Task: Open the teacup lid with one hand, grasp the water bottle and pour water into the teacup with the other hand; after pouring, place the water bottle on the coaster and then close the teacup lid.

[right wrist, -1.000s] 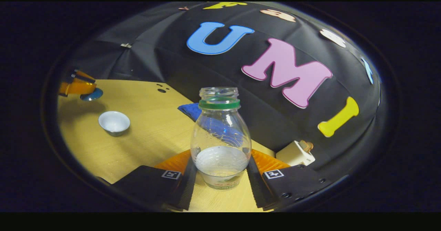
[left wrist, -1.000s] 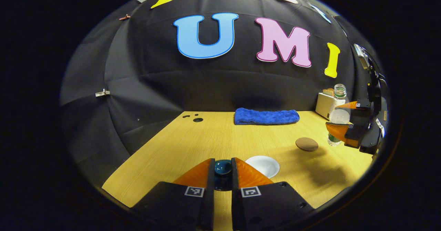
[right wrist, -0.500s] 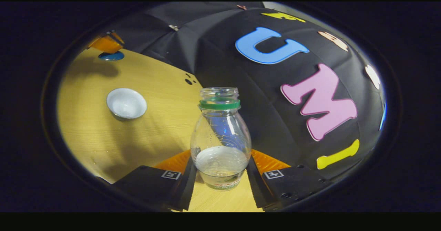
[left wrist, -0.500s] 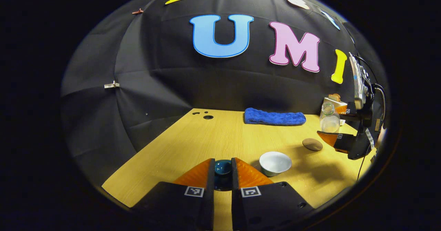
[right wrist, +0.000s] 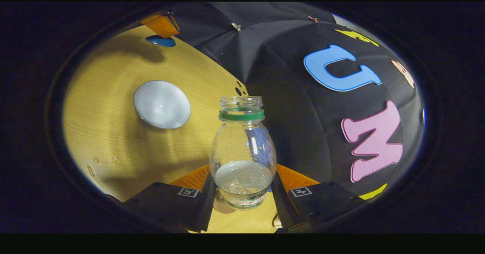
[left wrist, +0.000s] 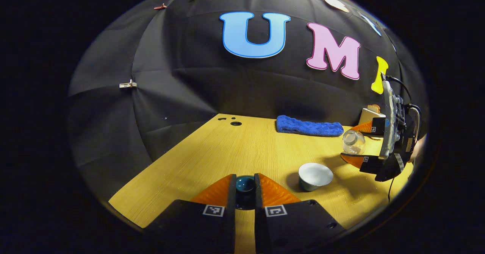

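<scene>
While tilted, bottle [right wrist: 242, 148] btwn right gripper [right wrist: 242, 191] fingers

Light falls from above onto the desk [left wrist: 235, 151], which glows bright yellow while the cloth wall behind it stays dim. The teacup [left wrist: 315, 175] throws a soft shadow to its left. Glare whitens the teacup [right wrist: 162, 104] bowl and glints on the water bottle [right wrist: 242, 151]. Fisheye distortion bends the desk's edges; focus stays sharp centrally.

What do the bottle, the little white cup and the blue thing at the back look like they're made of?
Bottle: clear, probably plastic; you see through it. Cup: glossy white, likely glazed ceramic. Blue cloth: soft, nubby towel fabric.
</scene>
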Motion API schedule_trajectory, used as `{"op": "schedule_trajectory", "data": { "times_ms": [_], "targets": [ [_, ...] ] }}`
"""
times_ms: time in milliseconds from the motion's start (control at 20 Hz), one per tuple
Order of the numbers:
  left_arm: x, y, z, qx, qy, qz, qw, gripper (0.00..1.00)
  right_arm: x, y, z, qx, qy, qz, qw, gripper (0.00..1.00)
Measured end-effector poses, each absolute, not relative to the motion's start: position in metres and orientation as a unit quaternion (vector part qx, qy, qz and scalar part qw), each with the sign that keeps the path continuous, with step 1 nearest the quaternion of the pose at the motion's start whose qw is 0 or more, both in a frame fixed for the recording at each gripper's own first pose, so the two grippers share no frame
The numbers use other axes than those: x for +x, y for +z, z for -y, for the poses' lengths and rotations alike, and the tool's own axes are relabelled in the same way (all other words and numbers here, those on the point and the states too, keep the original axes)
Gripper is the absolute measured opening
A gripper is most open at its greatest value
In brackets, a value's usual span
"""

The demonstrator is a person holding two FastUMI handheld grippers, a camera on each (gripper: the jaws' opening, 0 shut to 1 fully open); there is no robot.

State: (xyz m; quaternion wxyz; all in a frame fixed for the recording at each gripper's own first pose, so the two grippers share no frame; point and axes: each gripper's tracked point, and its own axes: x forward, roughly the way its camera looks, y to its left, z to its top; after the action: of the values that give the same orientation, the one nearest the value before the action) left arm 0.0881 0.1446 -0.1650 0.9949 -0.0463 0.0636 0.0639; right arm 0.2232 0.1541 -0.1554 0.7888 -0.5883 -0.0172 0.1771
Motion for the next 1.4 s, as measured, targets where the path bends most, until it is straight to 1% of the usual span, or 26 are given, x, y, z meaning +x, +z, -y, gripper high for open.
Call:
{"op": "schedule_trajectory", "data": {
  "times_ms": [50, 100, 350, 750, 800, 850, 950, 1000, 1100, 1150, 1400],
  "targets": [
    [0.091, -0.164, -0.145, -0.046, 0.062, -0.063, 0.995, 0.24, 0.227, -0.156, -0.158, -0.594, 0.179, 0.019, 0.784, 0.71],
    [0.092, -0.163, -0.145, -0.045, 0.061, -0.061, 0.995, 0.24, 0.228, -0.157, -0.159, -0.601, 0.181, 0.021, 0.778, 0.72],
    [0.101, -0.159, -0.148, -0.041, 0.055, -0.058, 0.996, 0.24, 0.235, -0.165, -0.17, -0.632, 0.195, 0.031, 0.749, 0.72],
    [0.094, -0.164, -0.155, -0.048, 0.06, -0.063, 0.995, 0.24, 0.242, -0.177, -0.179, -0.675, 0.213, 0.036, 0.705, 0.71],
    [0.092, -0.166, -0.155, -0.049, 0.061, -0.065, 0.995, 0.21, 0.242, -0.177, -0.181, -0.68, 0.214, 0.038, 0.701, 0.71],
    [0.092, -0.166, -0.156, -0.05, 0.062, -0.066, 0.995, 0.24, 0.241, -0.177, -0.182, -0.684, 0.215, 0.041, 0.696, 0.71],
    [0.089, -0.167, -0.16, -0.049, 0.069, -0.069, 0.994, 0.24, 0.24, -0.175, -0.183, -0.696, 0.216, 0.051, 0.683, 0.71],
    [0.088, -0.168, -0.161, -0.049, 0.072, -0.068, 0.994, 0.21, 0.24, -0.174, -0.184, -0.704, 0.215, 0.055, 0.674, 0.71],
    [0.087, -0.168, -0.162, -0.051, 0.074, -0.068, 0.994, 0.28, 0.243, -0.174, -0.183, -0.715, 0.214, 0.06, 0.663, 0.71],
    [0.086, -0.169, -0.162, -0.052, 0.074, -0.068, 0.994, 0.24, 0.244, -0.173, -0.181, -0.719, 0.213, 0.061, 0.659, 0.71],
    [0.084, -0.17, -0.161, -0.053, 0.074, -0.07, 0.993, 0.24, 0.247, -0.166, -0.185, -0.743, 0.213, 0.086, 0.628, 0.71]
  ]
}}
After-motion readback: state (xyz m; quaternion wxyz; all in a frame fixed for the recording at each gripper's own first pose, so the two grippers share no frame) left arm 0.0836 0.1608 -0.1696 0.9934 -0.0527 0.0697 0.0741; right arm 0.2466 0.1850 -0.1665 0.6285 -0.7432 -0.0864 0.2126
